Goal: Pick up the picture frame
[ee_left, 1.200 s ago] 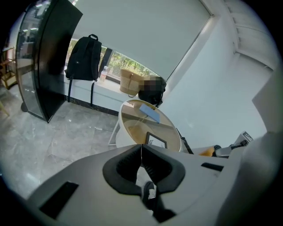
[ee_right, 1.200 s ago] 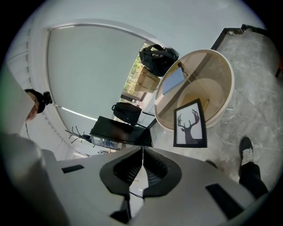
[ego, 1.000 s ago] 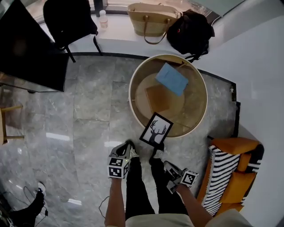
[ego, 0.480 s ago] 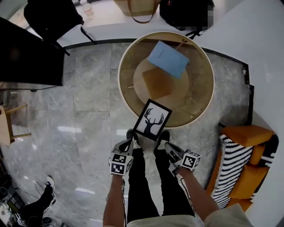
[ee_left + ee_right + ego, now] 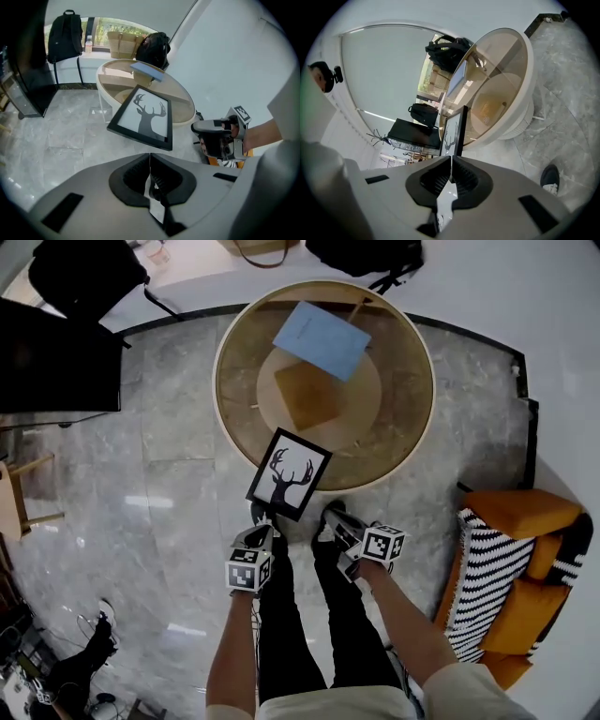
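The picture frame (image 5: 289, 472), black-edged with a deer silhouette, lies flat on the near edge of the round glass-topped table (image 5: 430, 399) and overhangs it toward me. My left gripper (image 5: 259, 529) hangs shut and empty just below the frame's near left corner. My right gripper (image 5: 331, 518) is also shut and empty, just right of the frame's near edge. In the left gripper view the frame (image 5: 143, 117) lies ahead of the closed jaws, with the right gripper (image 5: 200, 127) to its right. In the right gripper view the frame (image 5: 458, 130) shows edge-on, just past the closed jaws.
A blue booklet (image 5: 322, 338) lies on the tabletop and a tan box (image 5: 309, 395) sits on the shelf beneath the glass. A black screen (image 5: 56, 352) stands at left, an orange and striped chair (image 5: 511, 568) at right. My legs and shoes (image 5: 330, 521) stand below the table's near rim.
Both grippers have come down and forward, up to the frame's near edge; the right one now sits beside the frame. Both stayed shut.
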`<state>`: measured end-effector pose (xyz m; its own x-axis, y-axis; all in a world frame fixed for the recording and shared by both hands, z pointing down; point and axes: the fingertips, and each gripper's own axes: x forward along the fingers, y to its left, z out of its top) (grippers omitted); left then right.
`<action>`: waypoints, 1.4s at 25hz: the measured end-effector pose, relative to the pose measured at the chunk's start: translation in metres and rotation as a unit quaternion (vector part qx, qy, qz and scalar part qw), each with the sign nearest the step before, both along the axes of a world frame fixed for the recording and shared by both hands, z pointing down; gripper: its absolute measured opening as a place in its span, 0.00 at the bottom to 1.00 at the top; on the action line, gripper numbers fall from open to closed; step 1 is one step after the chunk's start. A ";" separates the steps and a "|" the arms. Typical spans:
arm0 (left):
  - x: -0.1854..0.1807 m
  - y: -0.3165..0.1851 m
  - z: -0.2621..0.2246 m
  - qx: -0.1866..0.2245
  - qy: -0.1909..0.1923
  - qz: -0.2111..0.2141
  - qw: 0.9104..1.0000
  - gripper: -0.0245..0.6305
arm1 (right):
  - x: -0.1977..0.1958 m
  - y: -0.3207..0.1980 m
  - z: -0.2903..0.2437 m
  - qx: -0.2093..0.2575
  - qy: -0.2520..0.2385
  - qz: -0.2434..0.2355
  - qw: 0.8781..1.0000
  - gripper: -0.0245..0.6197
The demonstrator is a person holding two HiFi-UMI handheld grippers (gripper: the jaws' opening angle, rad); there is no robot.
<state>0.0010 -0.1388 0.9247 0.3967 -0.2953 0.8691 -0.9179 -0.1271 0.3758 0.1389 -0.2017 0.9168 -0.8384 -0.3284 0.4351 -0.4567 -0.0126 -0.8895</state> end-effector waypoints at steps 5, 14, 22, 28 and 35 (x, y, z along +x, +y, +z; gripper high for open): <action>0.020 0.007 0.013 -0.009 -0.008 0.011 1.000 0.07 | 0.003 0.007 0.002 -0.008 -0.034 0.027 0.999 0.10; 0.026 -0.019 0.011 0.005 -0.004 0.001 1.000 0.07 | -0.018 0.007 0.017 -0.023 -0.071 0.045 0.996 0.11; 0.030 -0.029 0.009 0.014 0.008 0.048 0.999 0.07 | -0.045 0.005 0.031 -0.045 -0.082 0.047 0.995 0.34; 0.015 -0.015 0.019 -0.004 0.018 0.060 0.998 0.07 | -0.064 0.003 0.044 -0.048 -0.089 0.048 0.994 0.38; 0.004 -0.028 0.031 -0.003 0.028 0.082 0.996 0.07 | -0.081 -0.004 0.051 -0.042 -0.092 0.042 0.994 0.39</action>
<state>0.0046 -0.1667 0.9553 0.4867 -0.2170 0.8462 -0.8628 -0.2712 0.4267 0.0578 -0.2057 0.9681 -0.8771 -0.3699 0.3064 -0.2810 -0.1223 -0.9519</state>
